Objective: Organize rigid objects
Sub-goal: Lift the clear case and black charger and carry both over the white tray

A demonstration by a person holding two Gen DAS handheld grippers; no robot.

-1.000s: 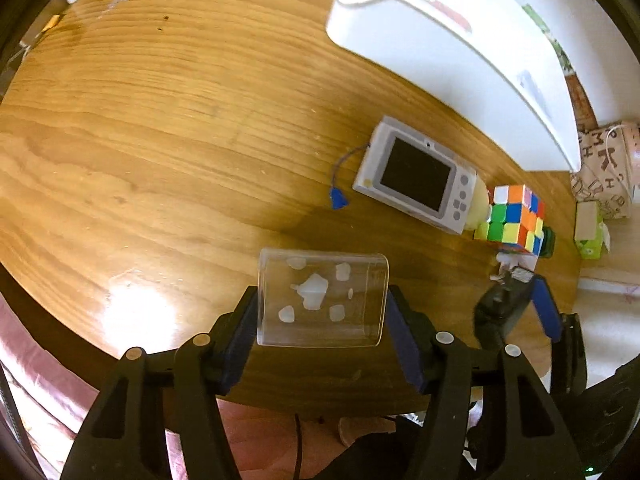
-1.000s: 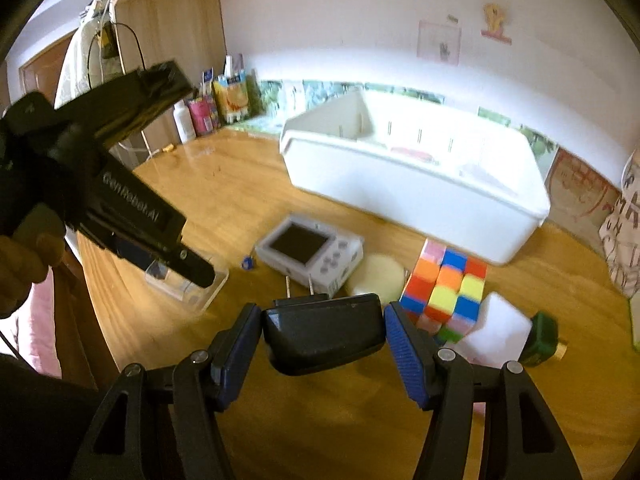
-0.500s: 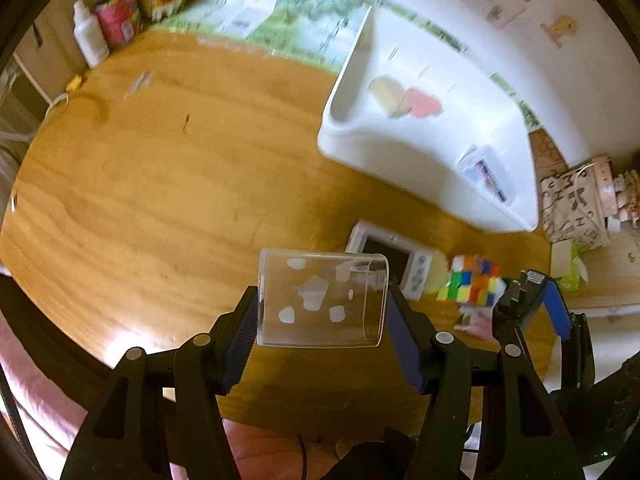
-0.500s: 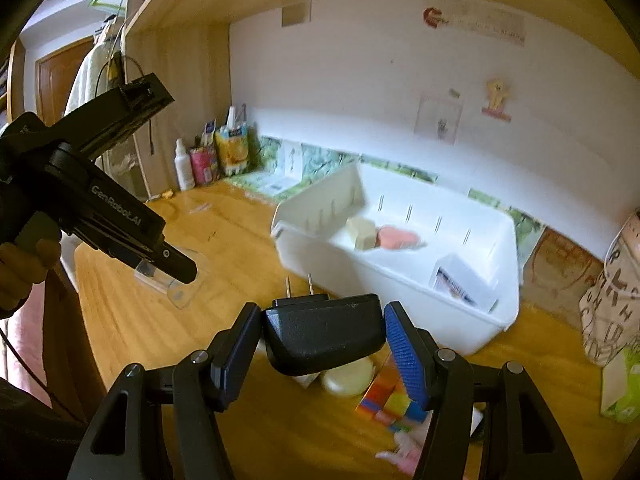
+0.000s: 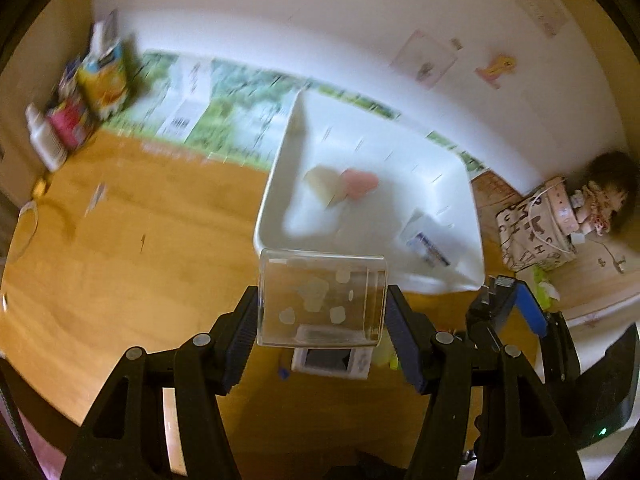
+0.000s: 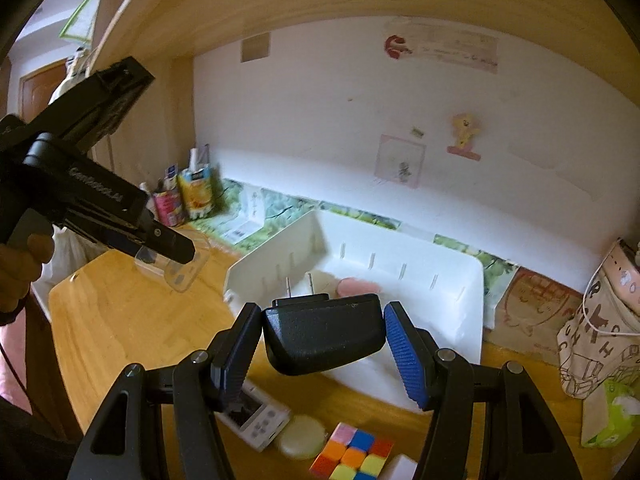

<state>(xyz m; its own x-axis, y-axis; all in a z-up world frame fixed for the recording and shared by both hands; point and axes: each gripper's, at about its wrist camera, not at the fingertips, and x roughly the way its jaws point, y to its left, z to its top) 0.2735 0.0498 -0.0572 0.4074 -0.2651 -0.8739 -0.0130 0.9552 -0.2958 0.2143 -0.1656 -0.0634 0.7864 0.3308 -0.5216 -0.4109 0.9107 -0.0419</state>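
Since a second ago both of your hands have come up off the tabletop (image 5: 132, 264): the white bin (image 5: 276, 216), then seen from its near wall, now shows its floor in both views.

Your left tongs (image 5: 322, 320) pinch a clear plastic box (image 5: 320, 300), one pad on each side wall. The box hangs in the air, and in the left wrist view its far edge overlaps the bin's near rim. Your right tongs (image 6: 324, 344) pinch a black plug adapter (image 6: 320, 334), its two metal prongs (image 6: 298, 286) pointing away from you toward the bin.

The bin lies open-topped, with slotted walls. A tan block (image 5: 322, 182) and a pink piece (image 5: 360, 182) lie touching each other near its far left corner, and a small printed card (image 5: 426, 246) sits by the right wall; the floor between them is bare. To the left of the bin the wood is open up to the bottles and cartons (image 5: 80, 104) in the far left corner. A wooden shelf (image 6: 280, 12) runs overhead. On the right a printed fabric bag (image 6: 600, 320) stands just beside the bin.

Below the tongs, on the tabletop, lie a white handheld device (image 6: 256, 414), a pale round disc (image 6: 302, 432) touching it, and a colour cube (image 6: 352, 456) next to the disc.

The body of the left tongs, in the right wrist view, carries white lettering, partly blurred, that reads roughly "GenRobot.AI" (image 6: 96, 190). The bag shows large letters, among them "C" and "H". The wall papers are too blurred to read.
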